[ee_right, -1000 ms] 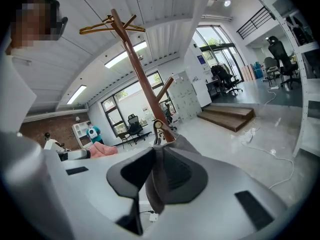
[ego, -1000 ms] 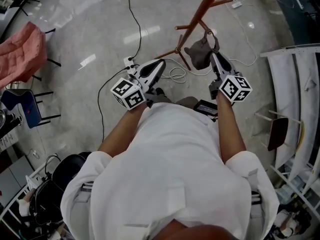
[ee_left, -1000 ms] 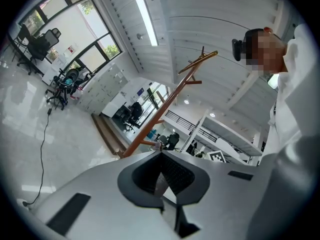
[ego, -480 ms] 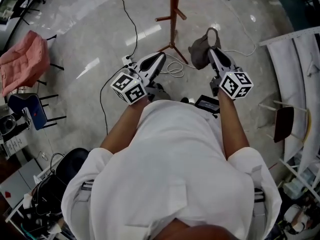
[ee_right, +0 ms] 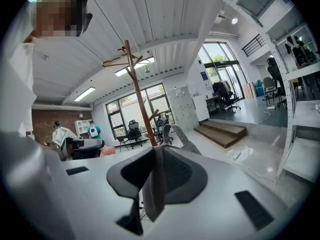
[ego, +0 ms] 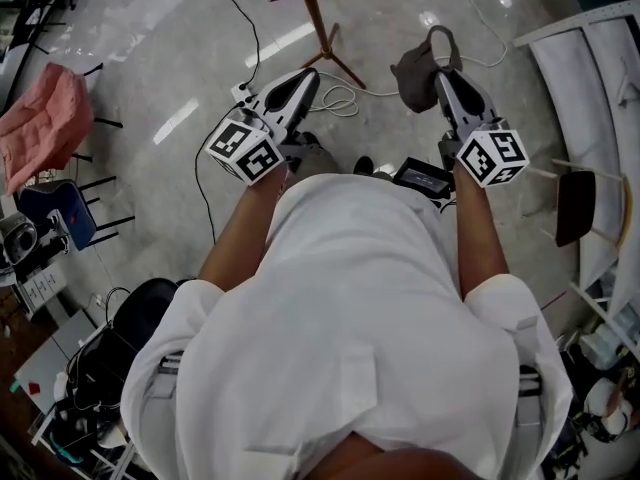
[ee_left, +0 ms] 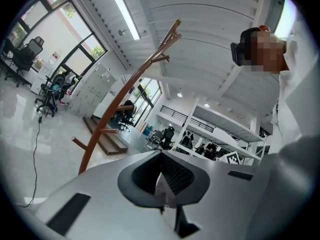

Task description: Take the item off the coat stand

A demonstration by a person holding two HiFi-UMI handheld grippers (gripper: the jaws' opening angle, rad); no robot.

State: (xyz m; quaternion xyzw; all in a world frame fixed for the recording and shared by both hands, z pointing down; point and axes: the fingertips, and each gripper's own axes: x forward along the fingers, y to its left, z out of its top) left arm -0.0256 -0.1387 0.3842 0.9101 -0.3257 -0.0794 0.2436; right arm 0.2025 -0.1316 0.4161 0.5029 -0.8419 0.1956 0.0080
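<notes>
2 handheld tongs are in view, 1 in each hand of a person in a white short-sleeved shirt [ego: 350, 308] who stands on a glossy grey stone floor [ego: 180, 58].

1. The right tongs [ego: 440, 68] pinch a grey fabric item with a looped strap [ego: 410, 73]. In the right gripper view a fold of the grey fabric runs down between the 2 jaws, which press on it from both sides, and the looped strap rises just beyond the tips.
2. The grey fabric item hangs from the right tongs above the floor. It is clear of the red-brown wooden coat stand [ego: 318, 23] and touches none of its pegs.
3. The left tongs [ego: 305, 76] are pressed together, and the left gripper view shows nothing between the jaws.
4. The coat stand is upright on the floor ahead of the person, near the left tongs and apart from both. The gripper views show bare pegs on its pole.
5. A coiled white cable [ego: 340, 98] lies on the floor between the 2 tongs, near the foot of the coat stand.
6. A pink cloth [ego: 45, 118] is draped over a seat at the far left, with a blue chair [ego: 55, 218] just beside it.
7. A white metal rack [ego: 590, 78] stands at the right edge.
</notes>
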